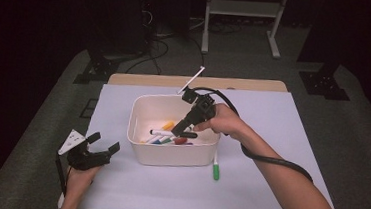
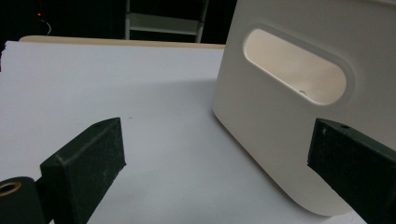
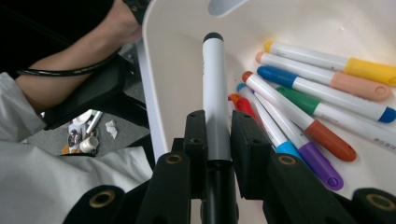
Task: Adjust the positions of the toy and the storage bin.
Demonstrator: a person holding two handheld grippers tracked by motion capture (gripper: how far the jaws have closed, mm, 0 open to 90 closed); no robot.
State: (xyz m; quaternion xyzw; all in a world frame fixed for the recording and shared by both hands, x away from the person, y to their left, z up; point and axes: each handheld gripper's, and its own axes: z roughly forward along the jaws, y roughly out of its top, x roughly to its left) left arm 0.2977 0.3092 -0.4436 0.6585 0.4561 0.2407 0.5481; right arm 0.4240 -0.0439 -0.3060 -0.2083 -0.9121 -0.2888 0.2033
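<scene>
The left gripper is resting with jaws spread wide and empty on the near left of the table, just beside the white bin. Farther in, the right gripper is clamping a white marker with black ends over the bin, above the loose markers lying inside.

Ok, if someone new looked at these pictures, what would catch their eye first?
First the white bin at the table's middle, with bright markers heaped inside. Then the right gripper reaching into it, jaws shut on a white marker with a black cap. Also a lone green-capped marker lying on the table by the bin's near right corner, while the left gripper rests open at the bin's left.
</scene>
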